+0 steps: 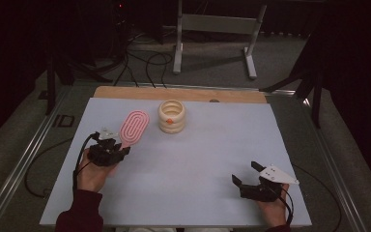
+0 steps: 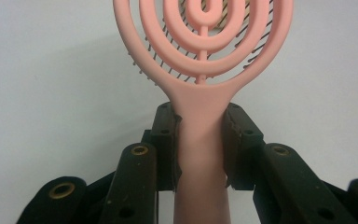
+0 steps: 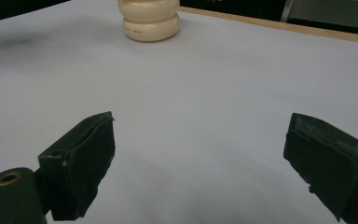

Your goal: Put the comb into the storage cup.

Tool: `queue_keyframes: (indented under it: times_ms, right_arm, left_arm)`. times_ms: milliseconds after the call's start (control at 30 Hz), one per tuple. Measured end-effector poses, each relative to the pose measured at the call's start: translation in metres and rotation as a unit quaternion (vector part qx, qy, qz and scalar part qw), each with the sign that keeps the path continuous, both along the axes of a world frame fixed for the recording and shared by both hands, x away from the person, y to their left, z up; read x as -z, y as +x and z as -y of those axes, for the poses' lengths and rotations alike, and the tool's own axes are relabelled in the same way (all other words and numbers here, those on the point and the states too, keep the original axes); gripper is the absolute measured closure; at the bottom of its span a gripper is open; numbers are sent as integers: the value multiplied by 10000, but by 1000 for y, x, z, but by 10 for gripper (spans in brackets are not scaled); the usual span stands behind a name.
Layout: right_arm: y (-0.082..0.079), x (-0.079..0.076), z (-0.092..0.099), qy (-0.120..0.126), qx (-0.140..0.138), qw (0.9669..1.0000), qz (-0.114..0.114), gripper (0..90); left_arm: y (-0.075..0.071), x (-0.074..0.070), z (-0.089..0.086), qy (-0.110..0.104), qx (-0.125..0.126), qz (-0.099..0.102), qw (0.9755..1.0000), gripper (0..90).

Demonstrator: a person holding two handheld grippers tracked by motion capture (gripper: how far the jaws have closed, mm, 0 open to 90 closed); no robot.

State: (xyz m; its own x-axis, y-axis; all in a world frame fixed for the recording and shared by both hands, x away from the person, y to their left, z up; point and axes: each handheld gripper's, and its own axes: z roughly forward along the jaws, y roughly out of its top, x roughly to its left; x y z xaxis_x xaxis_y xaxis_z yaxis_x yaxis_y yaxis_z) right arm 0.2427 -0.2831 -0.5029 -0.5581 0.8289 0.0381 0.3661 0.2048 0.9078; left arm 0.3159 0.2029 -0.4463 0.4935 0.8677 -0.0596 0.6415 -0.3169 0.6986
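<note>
A pink hairbrush (image 1: 134, 127) with an oval ringed head lies over the left part of the pale table, its head pointing away from me. My left gripper (image 1: 115, 146) is shut on its handle; in the left gripper view both black pads press the handle of the brush (image 2: 200, 140) from either side. A cream ribbed holder (image 1: 171, 116) stands upright at the back middle, with something orange inside. It also rises at the top of the right gripper view, cream holder (image 3: 150, 21). My right gripper (image 1: 245, 174) rests near the front right, open, nothing between its fingers.
The pale table sheet (image 1: 207, 154) has a wooden strip (image 1: 183, 94) along its far edge. Beyond it stand a metal frame's legs (image 1: 212, 43) and cables on the floor. Dark cables trail from both grippers.
</note>
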Motion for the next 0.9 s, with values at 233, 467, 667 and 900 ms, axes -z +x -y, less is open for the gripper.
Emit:
queue_keyframes:
  times_ms: [233, 467, 667, 900]
  right_arm:
    - [0, 0, 0, 17, -11, 10000, -10, 89]
    - [0, -2, -1, 78, -13, 10000, 3, 89]
    - [8, -9, -5, 288, -104, 9995, -100, 88]
    - [23, -22, -16, 353, -241, 9989, -171, 88]
  left_arm:
    - [-7, -7, 6, -12, 163, 407, 9990, 698]
    - [-9, -10, 13, 23, 316, 618, 9976, 698]
    - [-8, -9, 13, -26, 315, 688, 9971, 698]
    - [-8, -7, 16, -34, 351, 740, 9966, 698]
